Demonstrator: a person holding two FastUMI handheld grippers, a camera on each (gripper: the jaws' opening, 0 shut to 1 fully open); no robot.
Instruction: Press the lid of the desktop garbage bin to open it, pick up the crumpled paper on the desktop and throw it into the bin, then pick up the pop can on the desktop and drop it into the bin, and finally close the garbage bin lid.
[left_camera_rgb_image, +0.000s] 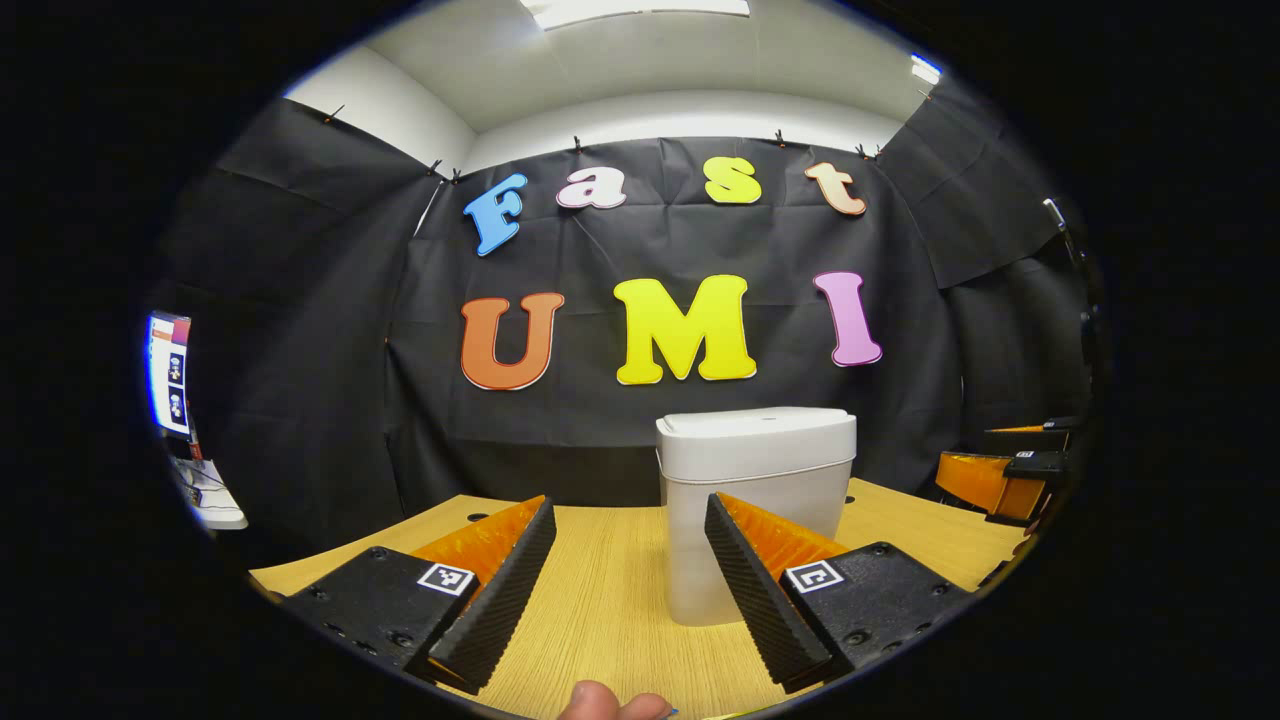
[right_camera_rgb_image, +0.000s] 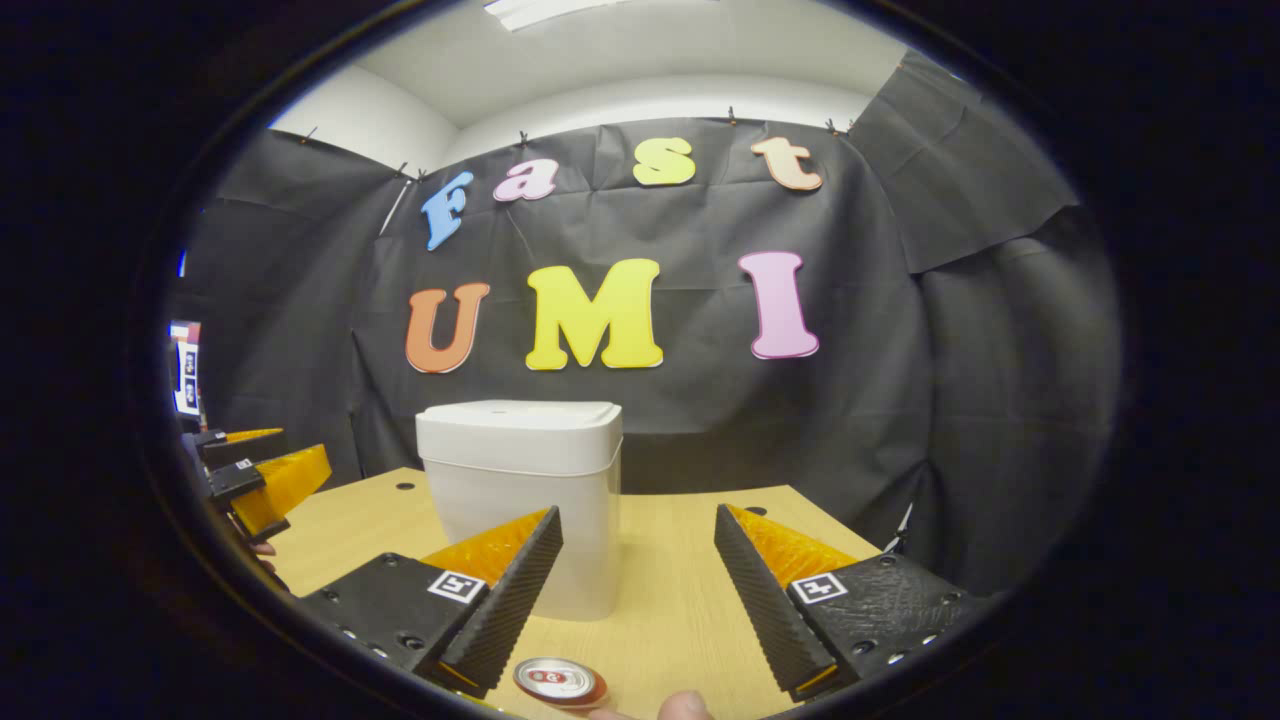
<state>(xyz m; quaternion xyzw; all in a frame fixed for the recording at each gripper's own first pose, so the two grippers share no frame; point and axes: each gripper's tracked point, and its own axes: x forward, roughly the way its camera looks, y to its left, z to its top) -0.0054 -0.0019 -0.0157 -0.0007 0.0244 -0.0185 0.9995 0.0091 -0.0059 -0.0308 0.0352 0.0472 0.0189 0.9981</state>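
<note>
Bin lid (left_camera_rgb_image: 757, 424) was shut and flat at this moment, so the pressing step looked not yet done. Nearest in the left gripper view, a fingertip (left_camera_rgb_image: 610, 704) showed at the bottom edge, then the left gripper (left_camera_rgb_image: 627, 530), released, its fingers spread wide with nothing between them. Beyond them stood the white bin (left_camera_rgb_image: 760, 530) upright on the wooden desk (left_camera_rgb_image: 600, 600), straight ahead and a little to the right of the gap, its lower right part hidden behind the right-hand finger. Farther right, near the desk's edge, the other gripper showed small. In the right gripper view, nearest was the pop can (right_camera_rgb_image: 560, 683), seen top-on at the bottom edge just below the gripper's left-hand finger, apparently standing upright, though little of its side showed. A fingertip (right_camera_rgb_image: 685, 705) sat beside it. The right gripper (right_camera_rgb_image: 638, 540) was likewise released and empty. The bin (right_camera_rgb_image: 520, 500) stood ahead and to the left of its gap. The crumpled paper could not be made out. Judgement: the lid lay ahead of and above both grippers' fingertips; the left gripper seemed better lined up, as the bin sat nearly on its axis, so a rise and forward reach over the lid would be called for. The right gripper was nearer the can.
</note>
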